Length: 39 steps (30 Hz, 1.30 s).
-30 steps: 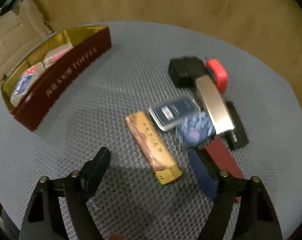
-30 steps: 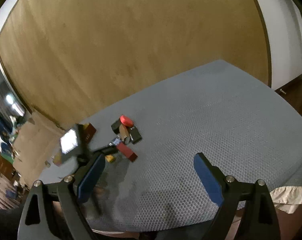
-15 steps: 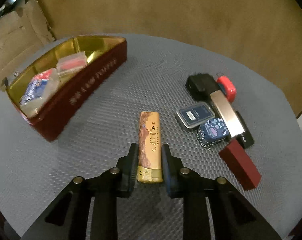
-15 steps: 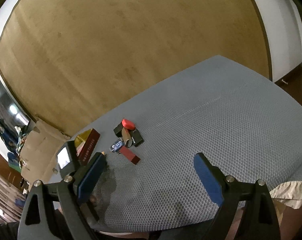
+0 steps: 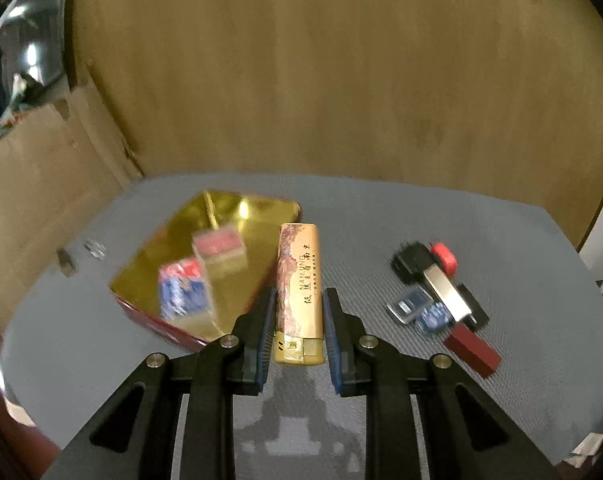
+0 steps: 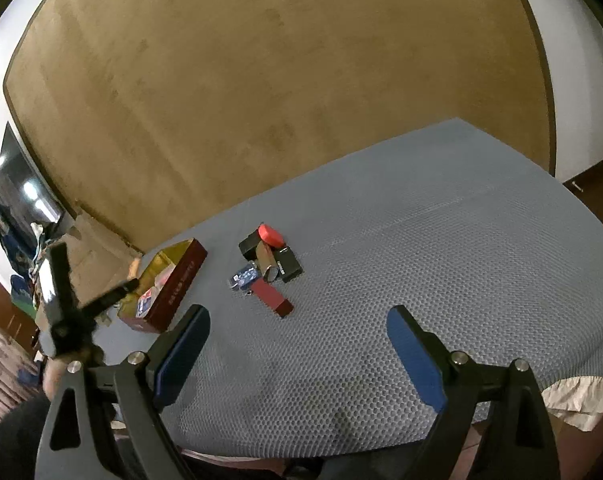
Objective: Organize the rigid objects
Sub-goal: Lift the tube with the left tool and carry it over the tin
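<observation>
Gold box sits clamped between the blue pads of the left gripper, held lengthwise so its long axis runs fwd along the fingers; its near end w/ the small gold flap is level w/ the pad roots, far end sticks out well past the fingertips. It's lifted off the grey surface, shadow visible underneath.

Just left of the box, the red tin w/ shiny gold interior lies on the surface; the box's far end is beside the tin's right rim, can't tell if over it or just next to it. Inside the tin: a red pack and a blue-red pack, both blurred.

To the right, well apart from the gripper, a cluster of small items: dark red block, silver bar, black case, red round-edged case, blue tin and patterned blue tin, all touching or overlapping.

Right gripper hovers above the near part of the surface, fingers spread wide, nothing between them. From its view the tin is at left, the cluster's dark red block nearer centre, and the left gripper's rig shows blurred at far left.
</observation>
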{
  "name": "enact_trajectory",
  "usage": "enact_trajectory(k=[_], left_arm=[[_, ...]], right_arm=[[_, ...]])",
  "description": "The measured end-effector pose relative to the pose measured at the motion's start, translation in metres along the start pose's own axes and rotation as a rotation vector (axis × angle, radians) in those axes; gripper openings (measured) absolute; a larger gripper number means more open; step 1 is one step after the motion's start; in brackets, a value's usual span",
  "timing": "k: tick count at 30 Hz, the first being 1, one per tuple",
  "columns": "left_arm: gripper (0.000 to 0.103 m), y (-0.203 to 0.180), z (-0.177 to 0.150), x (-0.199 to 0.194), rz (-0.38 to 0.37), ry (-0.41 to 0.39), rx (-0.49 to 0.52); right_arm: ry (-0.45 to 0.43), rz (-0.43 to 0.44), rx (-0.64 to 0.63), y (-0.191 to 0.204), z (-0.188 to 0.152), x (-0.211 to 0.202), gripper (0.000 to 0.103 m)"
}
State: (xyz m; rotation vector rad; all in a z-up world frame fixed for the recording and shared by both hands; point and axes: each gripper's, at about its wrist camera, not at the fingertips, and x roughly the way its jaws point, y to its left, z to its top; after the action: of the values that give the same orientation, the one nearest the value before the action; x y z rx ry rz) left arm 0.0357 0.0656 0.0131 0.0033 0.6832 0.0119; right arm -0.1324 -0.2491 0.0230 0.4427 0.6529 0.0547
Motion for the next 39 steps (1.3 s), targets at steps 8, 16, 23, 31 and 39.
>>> enact_trajectory(k=[8, 16, 23, 31, 39], left_arm=[[0.02, 0.041, 0.027, -0.017, 0.091, -0.051, -0.01], [0.02, 0.068, 0.034, -0.042, 0.091, -0.106, -0.02], [0.02, 0.078, 0.038, -0.064, 0.061, -0.16, -0.018], [0.02, 0.076, 0.042, -0.062, 0.069, -0.168, -0.019], [0.02, 0.084, 0.045, -0.035, 0.078, -0.109, -0.043]], right_arm=[[-0.005, -0.004, -0.037, 0.011, -0.004, -0.003, 0.092], [-0.014, 0.002, -0.074, 0.023, -0.007, -0.009, 0.092], [-0.017, 0.008, -0.077, 0.023, -0.007, -0.01, 0.092], [-0.014, 0.013, -0.067, 0.021, -0.006, -0.012, 0.092], [-0.008, 0.01, -0.053, 0.016, -0.006, -0.009, 0.092]])
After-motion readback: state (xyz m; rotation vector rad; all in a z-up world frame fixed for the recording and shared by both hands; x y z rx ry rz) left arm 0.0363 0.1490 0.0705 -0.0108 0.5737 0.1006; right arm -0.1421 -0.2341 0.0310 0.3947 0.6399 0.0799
